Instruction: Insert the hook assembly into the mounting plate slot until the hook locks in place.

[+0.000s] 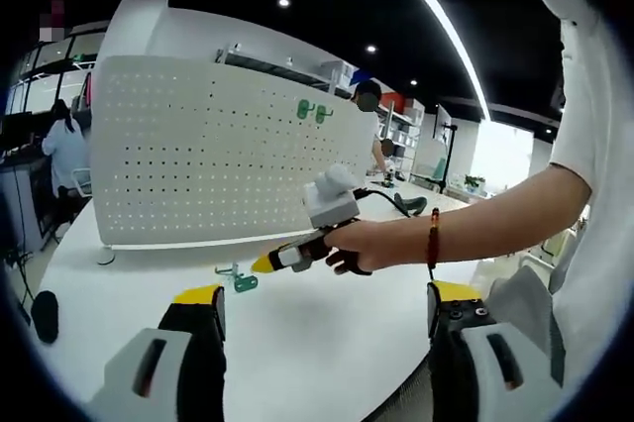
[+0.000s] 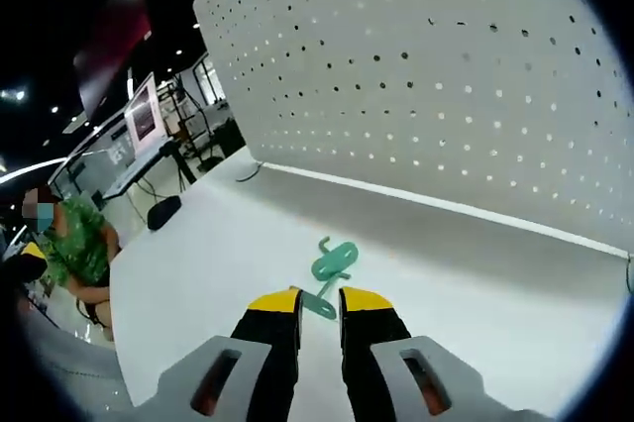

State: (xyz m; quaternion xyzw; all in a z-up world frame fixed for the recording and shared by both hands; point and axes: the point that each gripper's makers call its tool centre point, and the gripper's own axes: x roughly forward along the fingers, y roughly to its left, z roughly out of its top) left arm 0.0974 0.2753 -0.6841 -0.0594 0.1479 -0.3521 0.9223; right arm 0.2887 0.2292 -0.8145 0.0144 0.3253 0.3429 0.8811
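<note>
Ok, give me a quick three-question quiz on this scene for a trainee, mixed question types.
1. True or false: green hooks already hang on the pegboard.
2. Multiple choice: the right hand-held gripper is A) wide open and far from any hook, B) nearly shut around the green hook on the table, C) pressing on the pegboard.
3. Fill in: the left hand-held gripper has its jaws ____ with nothing between them.

Key: 1 true; 2 B; 3 open.
</note>
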